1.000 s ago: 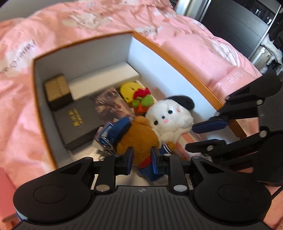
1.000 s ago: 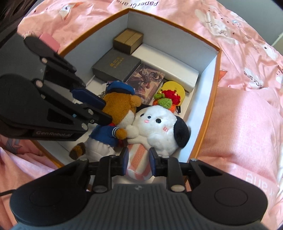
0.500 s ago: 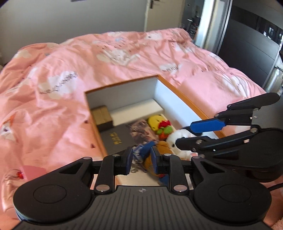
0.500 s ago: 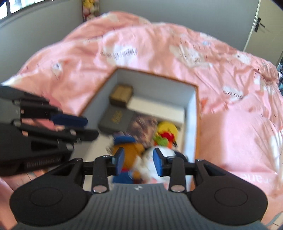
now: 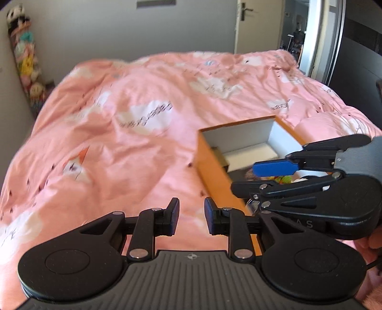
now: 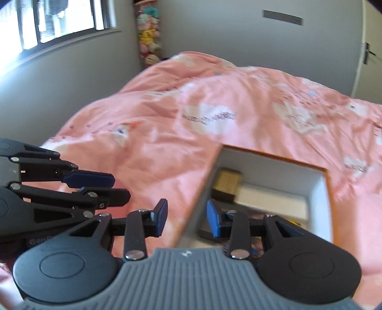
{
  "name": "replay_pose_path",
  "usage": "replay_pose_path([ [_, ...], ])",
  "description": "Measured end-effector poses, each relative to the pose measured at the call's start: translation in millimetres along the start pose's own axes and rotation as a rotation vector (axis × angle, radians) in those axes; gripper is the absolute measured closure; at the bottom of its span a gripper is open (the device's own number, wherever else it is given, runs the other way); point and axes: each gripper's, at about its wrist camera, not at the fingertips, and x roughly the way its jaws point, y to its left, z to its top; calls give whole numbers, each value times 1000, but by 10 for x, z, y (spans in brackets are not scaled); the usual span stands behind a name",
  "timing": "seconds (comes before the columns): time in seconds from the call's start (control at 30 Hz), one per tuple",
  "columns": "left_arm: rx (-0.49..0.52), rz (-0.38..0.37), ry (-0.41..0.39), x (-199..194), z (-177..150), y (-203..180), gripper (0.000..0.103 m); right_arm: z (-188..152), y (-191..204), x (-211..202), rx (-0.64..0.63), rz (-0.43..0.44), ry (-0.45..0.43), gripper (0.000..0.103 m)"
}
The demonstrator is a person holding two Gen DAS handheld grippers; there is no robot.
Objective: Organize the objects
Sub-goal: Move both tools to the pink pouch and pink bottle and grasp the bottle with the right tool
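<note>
Orange open-topped cardboard box with white inside [image 5: 216,164] on pink quilt [image 5: 133,124], ahead-right of empty, parted left gripper [image 5: 191,215], right gripper [image 6: 186,218] just opening, empty, over box's near-left wall

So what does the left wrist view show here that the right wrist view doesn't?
Only the left wrist view shows the dark wardrobe and mirrored doorway at far right. Only the right wrist view shows the window and the small tan box inside the box. Both share the pink duvet, the orange-sided storage box, the plush shelf, and both grippers, left gripper and right gripper, holding nothing.
</note>
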Motion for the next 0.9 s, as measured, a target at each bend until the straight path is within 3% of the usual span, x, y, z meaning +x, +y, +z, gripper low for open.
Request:
replay_pose_path([
  [0.17, -59, 22, 91, -111, 12, 520, 73, 143, 297, 263, -9, 117, 42, 63],
  [0.5, -185, 13, 247, 122, -110, 1282, 73, 148, 735, 1013, -33, 222, 208, 62],
  [0.9, -272, 6, 377, 512, -301, 1658, 69, 80, 989, 1562, -72, 216, 326, 62],
])
